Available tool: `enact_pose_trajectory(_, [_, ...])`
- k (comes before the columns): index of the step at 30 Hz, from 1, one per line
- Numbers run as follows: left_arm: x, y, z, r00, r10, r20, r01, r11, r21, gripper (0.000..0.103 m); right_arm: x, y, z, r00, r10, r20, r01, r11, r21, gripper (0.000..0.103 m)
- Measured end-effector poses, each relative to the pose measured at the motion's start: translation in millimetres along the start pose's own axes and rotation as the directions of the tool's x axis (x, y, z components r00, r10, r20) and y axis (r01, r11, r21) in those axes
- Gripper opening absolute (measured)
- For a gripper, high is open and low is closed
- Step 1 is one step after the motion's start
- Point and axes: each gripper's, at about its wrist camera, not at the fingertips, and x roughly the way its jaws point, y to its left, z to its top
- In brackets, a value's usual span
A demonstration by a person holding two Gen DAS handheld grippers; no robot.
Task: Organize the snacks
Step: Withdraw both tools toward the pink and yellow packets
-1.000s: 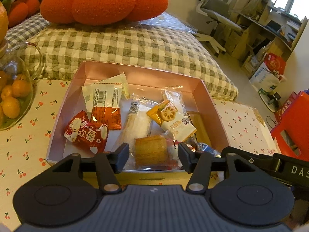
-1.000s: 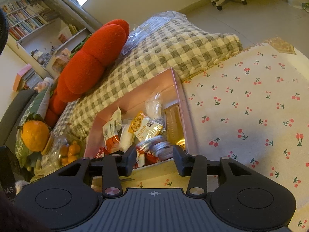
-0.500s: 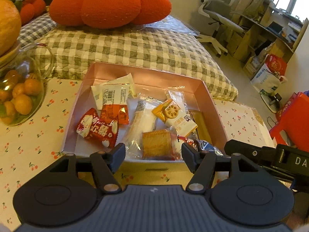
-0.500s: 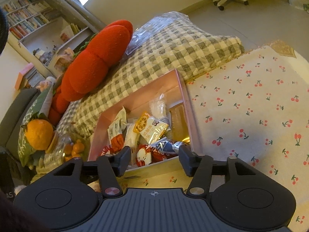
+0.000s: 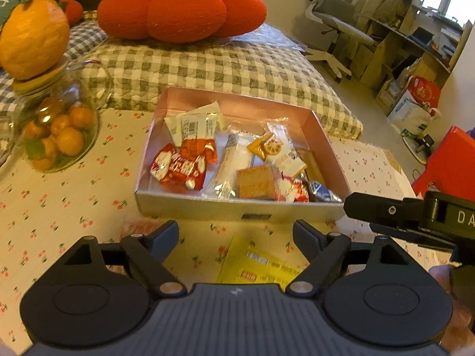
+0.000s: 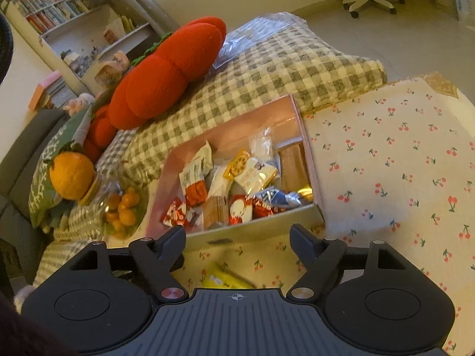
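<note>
1. We are seeing the left gripper [image 5: 236, 233] with its jaws opening wide and nothing between them, hovering over the cherry-print tablecloth [image 5: 59, 207].
2. We are seeing the right gripper [image 6: 237, 237] with its jaws also opening and holding nothing.
3. A yellow packet [image 5: 258, 267] is lying flat on the cloth just below both grippers, near the box's front wall.
4. The pink box [image 5: 237, 210] is sitting ahead of both grippers, holding the wrapped snacks [image 5: 231, 160] in a loose pile.
5. A glass jar of small oranges [image 5: 56, 136] is standing left of the box.
6. A red tomato cushion [image 5: 181, 9] is resting on the checked quilt [image 5: 207, 68] behind.
</note>
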Motion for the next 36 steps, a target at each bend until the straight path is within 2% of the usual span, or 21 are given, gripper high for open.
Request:
enact_pose_trajectory(8, [-15, 9, -19, 1.000, 0.016, -0.016, -0.016, 1.000, -0.009, 0.091, -6, 7, -17, 0.998, -0.014, -0.063, 0.012, 0.999, -0.037, 0.083])
enact_pose_trajectory(12, [-24, 18, -32, 0.999, 0.028, 0.018, -0.027, 1.000, -0.013, 0.094, -8, 6, -27, 0.996, -0.031, -0.089, 0.027, 0.998, -0.051, 0.084])
enact_pose_trajectory(22, [-40, 30, -53, 0.996, 0.087, 0.027, -0.088, 0.995, 0.053, 0.100, -11, 6, -51, 0.989, -0.099, -0.109, 0.084, 0.987, -0.137, 0.089])
enact_pose_trajectory(28, [-41, 40, -72, 0.990, 0.138, 0.023, -0.140, 0.983, 0.116, 0.101, -7, 11, -69, 0.984, -0.146, -0.105, 0.122, 0.970, -0.210, 0.091])
enact_pose_trajectory(36, [-33, 51, -96, 0.987, 0.160, 0.005, -0.159, 0.976, 0.148, 0.101, 7, 16, -95, 0.974, -0.202, -0.101, 0.157, 0.927, -0.342, 0.093])
